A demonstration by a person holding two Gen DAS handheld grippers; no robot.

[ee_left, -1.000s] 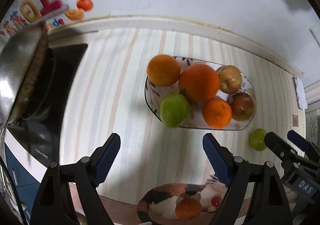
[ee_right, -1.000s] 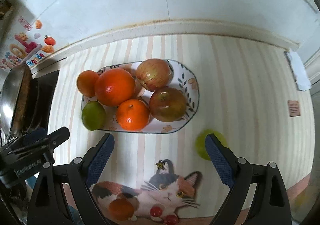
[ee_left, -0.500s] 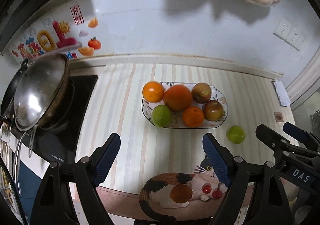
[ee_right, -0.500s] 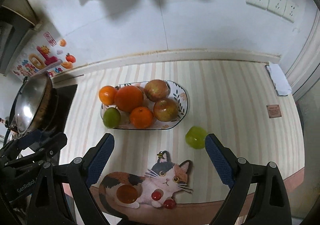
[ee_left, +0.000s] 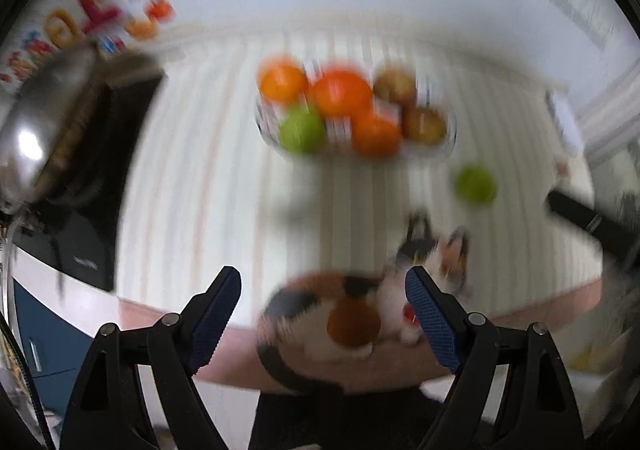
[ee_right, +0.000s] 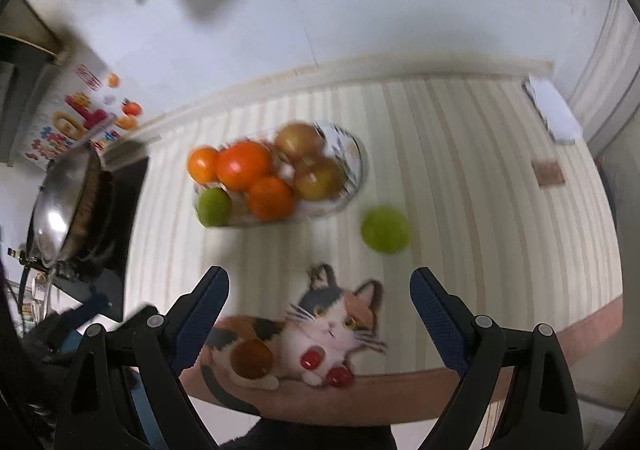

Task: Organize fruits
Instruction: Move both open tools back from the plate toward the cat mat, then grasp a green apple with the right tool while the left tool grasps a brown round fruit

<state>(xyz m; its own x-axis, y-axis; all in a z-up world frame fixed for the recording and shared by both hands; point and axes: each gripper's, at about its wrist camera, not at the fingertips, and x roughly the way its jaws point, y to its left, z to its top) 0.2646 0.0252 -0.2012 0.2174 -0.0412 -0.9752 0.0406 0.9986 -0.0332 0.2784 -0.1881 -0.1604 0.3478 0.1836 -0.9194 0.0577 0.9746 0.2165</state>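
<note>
A patterned oval plate point(ee_right: 352, 165) point(ee_left: 448, 137) on the striped counter holds oranges point(ee_right: 244, 165), two reddish apples point(ee_right: 320, 177) and a green fruit point(ee_right: 214, 206). A second green fruit point(ee_right: 385, 230) point(ee_left: 475, 185) lies loose on the counter to the right of the plate. My left gripper point(ee_left: 323, 308) is open and empty, held back over the counter's front edge. My right gripper point(ee_right: 319, 308) is open and empty, well short of the loose green fruit. Both views are blurred by motion.
A cat-print mat point(ee_right: 316, 334) lies at the counter's front edge. A steel wok point(ee_right: 60, 205) sits on a black cooktop point(ee_right: 128, 209) at the left. A white cloth point(ee_right: 554, 109) lies at the far right. The wall is behind the plate.
Both grippers pulled back and up from the plate over the past second, so the fruit looks smaller and farther. Now both views are moving and blurred. No fruit has moved.
</note>
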